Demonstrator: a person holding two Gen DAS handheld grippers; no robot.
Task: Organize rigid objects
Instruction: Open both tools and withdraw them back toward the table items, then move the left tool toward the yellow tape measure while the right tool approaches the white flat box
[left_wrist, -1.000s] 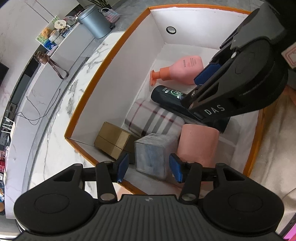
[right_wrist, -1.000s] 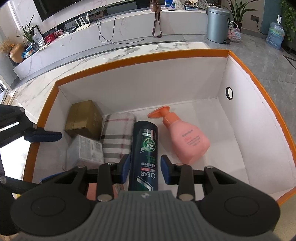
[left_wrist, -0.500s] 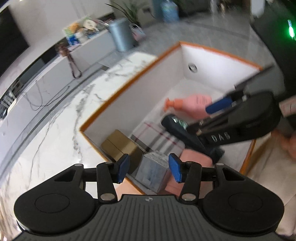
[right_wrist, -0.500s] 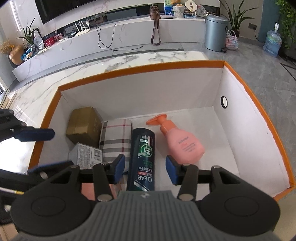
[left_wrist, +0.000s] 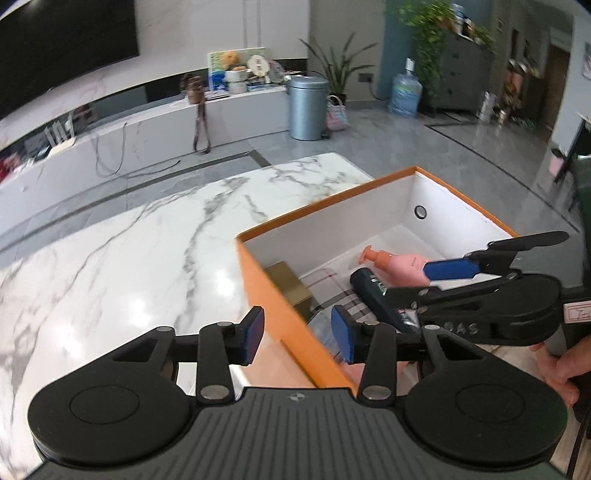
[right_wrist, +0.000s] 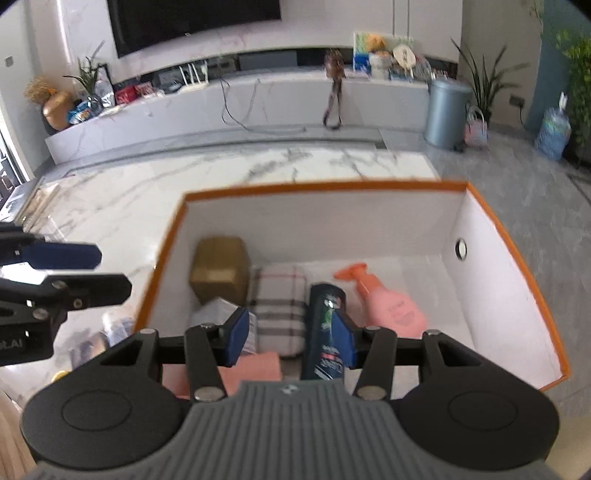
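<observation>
An orange-rimmed white box (right_wrist: 491, 221) sits on the marble table and holds a pink pump bottle (right_wrist: 388, 302), a dark shampoo bottle (right_wrist: 325, 325), a plaid pouch (right_wrist: 280, 306), a gold box (right_wrist: 219, 269), a wrapped grey pack (right_wrist: 218, 312) and a pink block (right_wrist: 255, 369). My right gripper (right_wrist: 288, 334) is open and empty, raised above the near end of the box. My left gripper (left_wrist: 297, 334) is open and empty over the box's near left corner (left_wrist: 266, 288). The pink bottle (left_wrist: 399, 264) and the dark bottle (left_wrist: 373, 291) show in the left wrist view too.
The marble tabletop (left_wrist: 129, 251) stretches left of the box. Some small items (right_wrist: 110, 328) lie blurred on the table just left of the box. A grey bin (left_wrist: 306, 107) and a water jug (left_wrist: 404, 96) stand on the floor behind.
Both grippers have lifted up and back from the box, and the views tilted up to the room. The right gripper opened wider and left the dark bottle lying in the box.
</observation>
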